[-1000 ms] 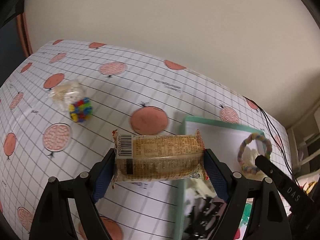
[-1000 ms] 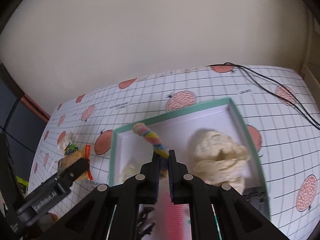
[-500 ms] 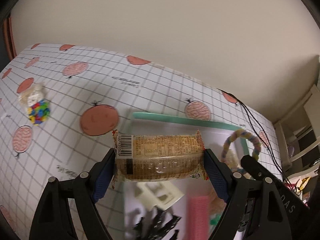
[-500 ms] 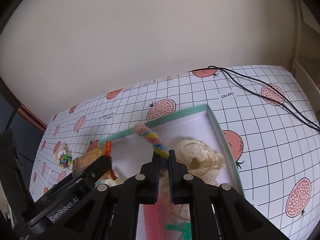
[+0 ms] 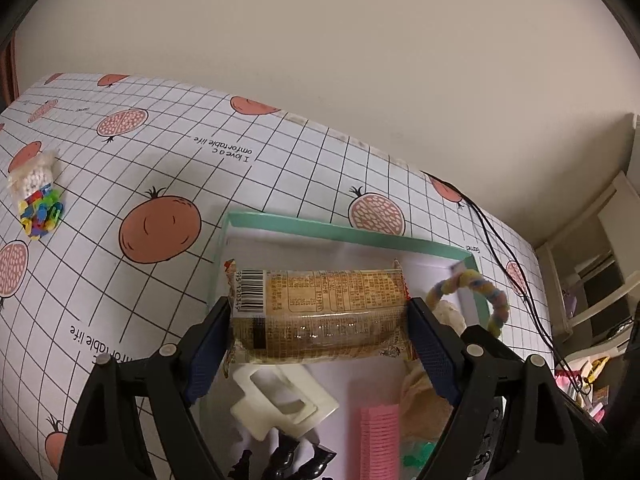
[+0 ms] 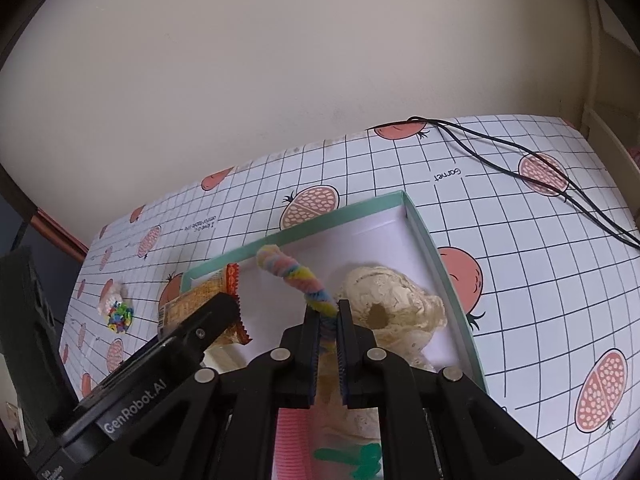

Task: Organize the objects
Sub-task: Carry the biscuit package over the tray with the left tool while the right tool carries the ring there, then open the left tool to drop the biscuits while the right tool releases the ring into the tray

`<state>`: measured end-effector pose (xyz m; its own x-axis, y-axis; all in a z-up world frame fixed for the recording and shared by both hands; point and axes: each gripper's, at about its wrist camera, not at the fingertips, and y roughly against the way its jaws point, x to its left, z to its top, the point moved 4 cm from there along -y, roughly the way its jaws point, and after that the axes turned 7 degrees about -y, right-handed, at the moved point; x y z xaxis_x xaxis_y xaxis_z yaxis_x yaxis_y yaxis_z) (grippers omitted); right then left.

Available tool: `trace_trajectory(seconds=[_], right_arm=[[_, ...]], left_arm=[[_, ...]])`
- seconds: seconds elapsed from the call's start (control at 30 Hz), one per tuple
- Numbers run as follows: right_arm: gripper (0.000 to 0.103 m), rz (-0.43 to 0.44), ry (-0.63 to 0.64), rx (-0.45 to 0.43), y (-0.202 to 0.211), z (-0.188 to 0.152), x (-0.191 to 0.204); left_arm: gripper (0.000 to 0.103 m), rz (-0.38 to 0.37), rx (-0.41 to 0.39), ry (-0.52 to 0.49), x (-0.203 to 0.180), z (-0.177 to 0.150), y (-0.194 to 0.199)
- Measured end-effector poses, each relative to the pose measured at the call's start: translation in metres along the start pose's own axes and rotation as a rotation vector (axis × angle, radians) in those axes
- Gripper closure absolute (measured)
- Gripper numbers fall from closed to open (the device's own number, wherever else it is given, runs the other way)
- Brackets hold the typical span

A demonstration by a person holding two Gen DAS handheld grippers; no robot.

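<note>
My left gripper is shut on a brown snack packet with a barcode, held crosswise above the green-rimmed white box. The same snack packet shows at the box's left end in the right wrist view. My right gripper is shut on a pastel rainbow fuzzy ring, held over the box; the fuzzy ring also shows at the right of the left wrist view. Inside the box lie a cream lace bundle, a white hair claw, a pink roller and a black clip.
A small bag of colourful beads lies on the pomegranate-print tablecloth at the far left. A black cable runs across the table's right side. A cream wall stands behind the table; shelves are at the right.
Both grippers moved over the box, the left one carrying the snack packet rightward from the bare cloth to above the box's left part. Both grips stayed the same.
</note>
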<state>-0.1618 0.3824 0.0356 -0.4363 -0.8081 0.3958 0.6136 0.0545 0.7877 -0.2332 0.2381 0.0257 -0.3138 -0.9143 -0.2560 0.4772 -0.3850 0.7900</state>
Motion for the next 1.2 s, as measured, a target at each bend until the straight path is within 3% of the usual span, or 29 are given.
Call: trace_trajectory(seconds=[0.27, 0.33, 0.5, 0.77, 0.87, 1.1, 1.2], right_arm=[[0.089, 0.009, -0.028, -0.004, 0.001, 0.001, -0.002], [0.081, 0.005, -0.036, 0.0, 0.001, 0.001, -0.004], [0.075, 0.003, -0.036, -0.007, 0.001, 0.001, -0.005], [0.074, 0.009, -0.035, -0.015, 0.003, 0.001, -0.005], [0.073, 0.006, -0.03, -0.015, 0.003, 0.001, -0.004], [0.059, 0.024, -0.02, -0.022, 0.004, 0.001, 0.0], [0.058, 0.029, -0.011, -0.024, 0.005, 0.001, 0.004]], left_arm=[[0.016, -0.017, 0.01, 0.009, 0.001, 0.001, 0.0], [0.014, -0.015, 0.015, 0.021, 0.004, 0.0, -0.001], [0.013, -0.01, 0.034, 0.03, 0.009, -0.001, -0.003], [0.008, -0.023, 0.006, 0.041, 0.011, 0.001, 0.001], [0.0, -0.009, -0.011, 0.039, 0.012, 0.003, 0.003], [0.0, 0.0, -0.035, 0.052, 0.019, 0.008, 0.011], [0.0, 0.007, -0.032, 0.058, 0.023, 0.009, 0.012]])
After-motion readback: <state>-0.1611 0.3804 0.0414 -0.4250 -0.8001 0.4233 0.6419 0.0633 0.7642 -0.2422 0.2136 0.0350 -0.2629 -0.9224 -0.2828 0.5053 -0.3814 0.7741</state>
